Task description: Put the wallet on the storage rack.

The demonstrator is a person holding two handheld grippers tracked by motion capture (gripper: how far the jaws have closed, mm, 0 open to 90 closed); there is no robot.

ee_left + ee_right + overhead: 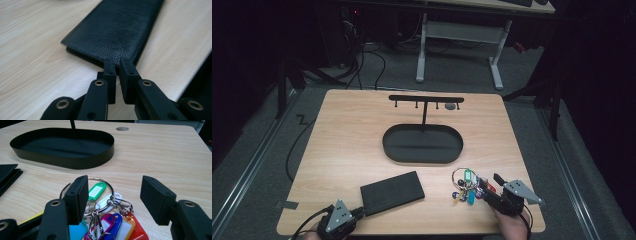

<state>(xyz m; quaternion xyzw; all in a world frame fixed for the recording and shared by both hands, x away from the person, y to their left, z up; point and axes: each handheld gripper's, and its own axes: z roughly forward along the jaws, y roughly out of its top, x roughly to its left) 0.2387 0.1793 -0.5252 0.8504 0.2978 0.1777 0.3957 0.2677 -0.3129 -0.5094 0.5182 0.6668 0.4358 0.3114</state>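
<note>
A black leather wallet (pixel 392 192) (pixel 117 32) lies flat near the table's front edge. My left gripper (pixel 361 212) (pixel 117 61) sits at the wallet's near left corner. Its jaws are almost together, with a thin slit and nothing between them. At the front right lies a ring of keys with coloured tags (pixel 464 187) (pixel 107 217). My right gripper (pixel 489 181) (pixel 115 181) is open. Its jaws stand on either side of the bunch, low over the table, without touching it.
A black oval tray (pixel 387 145) (pixel 62 162) sits mid-table, with a post rising to a hook bar (pixel 426 98) above it. A round cable hole (pixel 450 106) (pixel 122 129) is at the far edge. Bare wood lies left of the tray.
</note>
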